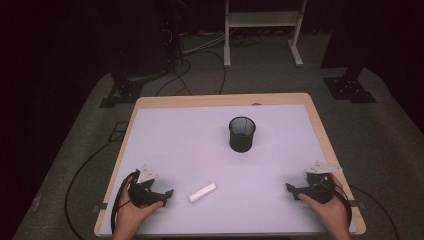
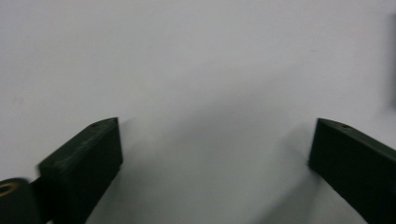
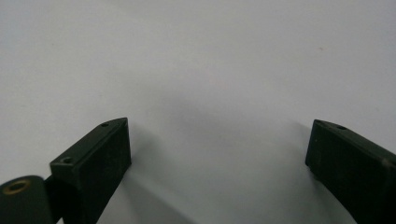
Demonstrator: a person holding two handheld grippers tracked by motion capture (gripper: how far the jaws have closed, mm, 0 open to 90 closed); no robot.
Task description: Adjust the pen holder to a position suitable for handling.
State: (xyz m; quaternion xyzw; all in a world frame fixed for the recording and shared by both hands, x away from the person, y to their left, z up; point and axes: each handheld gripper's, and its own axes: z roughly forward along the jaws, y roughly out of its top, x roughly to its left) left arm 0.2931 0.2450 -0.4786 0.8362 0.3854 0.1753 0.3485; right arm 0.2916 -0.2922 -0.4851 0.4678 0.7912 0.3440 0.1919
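While the white stick (image 1: 202, 192) lies at 3 o'clock from it, the left gripper (image 1: 169, 194) gapes wide and empty, like the right gripper (image 1: 288, 187).

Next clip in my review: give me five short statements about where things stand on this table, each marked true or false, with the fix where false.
1. The white stick lies flat on the table, nearer the left hand-held gripper than the right hand-held gripper. True.
2. The black mesh cup lies tipped on its side. False: it stands upright, mouth up.
3. The left hand-held gripper is clamped on the white stick. False: its jaws stand open with nothing between them, and the stick lies apart from it.
4. The right hand-held gripper is open and holds nothing. True.
5. The white stick is inside the mesh cup. False: it lies on the table, on the near side of the cup.
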